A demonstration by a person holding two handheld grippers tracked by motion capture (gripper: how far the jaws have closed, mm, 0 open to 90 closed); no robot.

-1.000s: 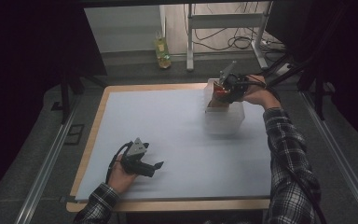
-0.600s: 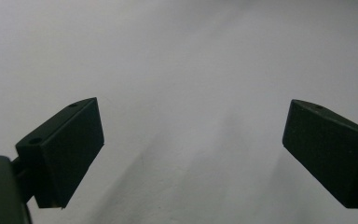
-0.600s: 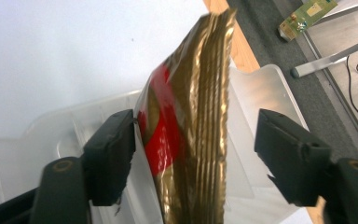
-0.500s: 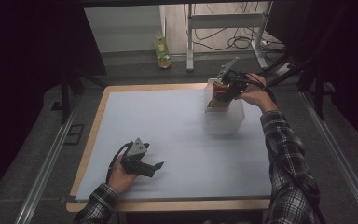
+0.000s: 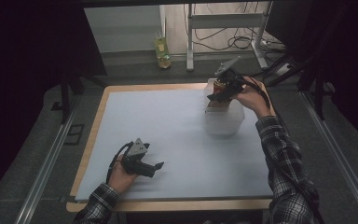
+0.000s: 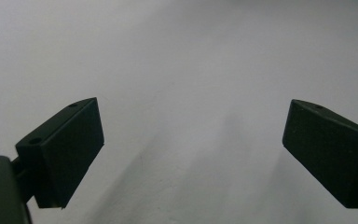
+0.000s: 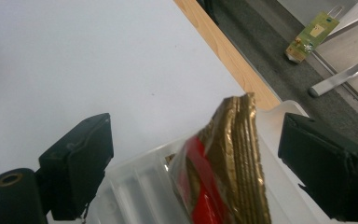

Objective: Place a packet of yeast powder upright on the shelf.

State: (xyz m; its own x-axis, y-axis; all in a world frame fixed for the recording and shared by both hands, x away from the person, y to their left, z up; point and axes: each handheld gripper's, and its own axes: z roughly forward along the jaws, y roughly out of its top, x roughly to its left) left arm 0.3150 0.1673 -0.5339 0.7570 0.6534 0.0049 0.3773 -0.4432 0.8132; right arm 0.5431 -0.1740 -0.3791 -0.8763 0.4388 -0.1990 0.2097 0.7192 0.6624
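High view: the right gripper (image 5: pixel 219 95) is positioned over the clear plastic container (image 5: pixel 223 122) at the far right of the white table surface (image 5: pixel 168 135). A red-and-gold packet (image 5: pixel 218 87) stands upright in the container's far end. The left gripper (image 5: pixel 154 166) rests on the near left of the table surface, well apart from the container. A yellow-green bottle (image 5: pixel 162 49) stands on the floor beyond the table.

Left gripper view: the jaws are spread wide. Nothing lies between them; bare table surface (image 6: pixel 177 70) is ahead.

Right gripper view: the right gripper (image 7: pixel 200 154) has just been opening its jaws. The packet (image 7: pixel 223 172) stands between them, its gold crimped edge uppermost, with a gap on each side; neither pad presses on it. The packet's lower part sits inside the container (image 7: pixel 135 186).

Status, as a judgement: placement of the packet in the container appears complete and the release is done. Remaining: withdraw the right gripper clear of the packet without tipping it.
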